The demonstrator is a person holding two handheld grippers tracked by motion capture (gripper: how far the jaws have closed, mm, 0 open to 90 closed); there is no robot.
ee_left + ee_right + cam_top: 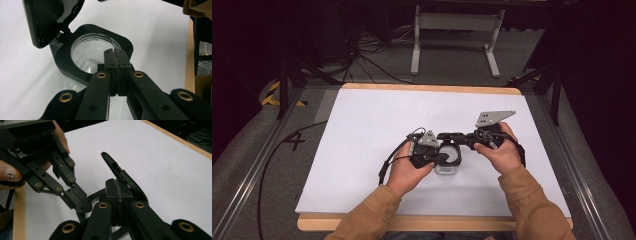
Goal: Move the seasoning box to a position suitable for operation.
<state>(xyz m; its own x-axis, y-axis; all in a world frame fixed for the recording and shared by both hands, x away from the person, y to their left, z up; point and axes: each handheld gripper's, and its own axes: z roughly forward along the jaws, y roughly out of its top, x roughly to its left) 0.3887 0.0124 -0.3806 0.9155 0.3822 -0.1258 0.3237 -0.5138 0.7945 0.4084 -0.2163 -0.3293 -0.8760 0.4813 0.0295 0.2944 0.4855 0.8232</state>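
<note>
A: The white surface (362, 130) carries one thing — a clear jar (448, 159) with a black square collar, near the middle, between both hands.

B: Its hinged lid (45, 20) stands open, apparently for access; inside looks empty.

A: The left gripper (115, 56) hangs over the mouth, fingers pressed together. The right gripper (119, 185) sits against the raised lid, fingers also together, pinching nothing.

Wooden table (412, 88) under a large white sheet (362, 140), bare wood along the far and near edges. On the sheet, near the middle, a clear jar (447, 161) with a black rim, its hinged lid (42, 20) up.
</note>
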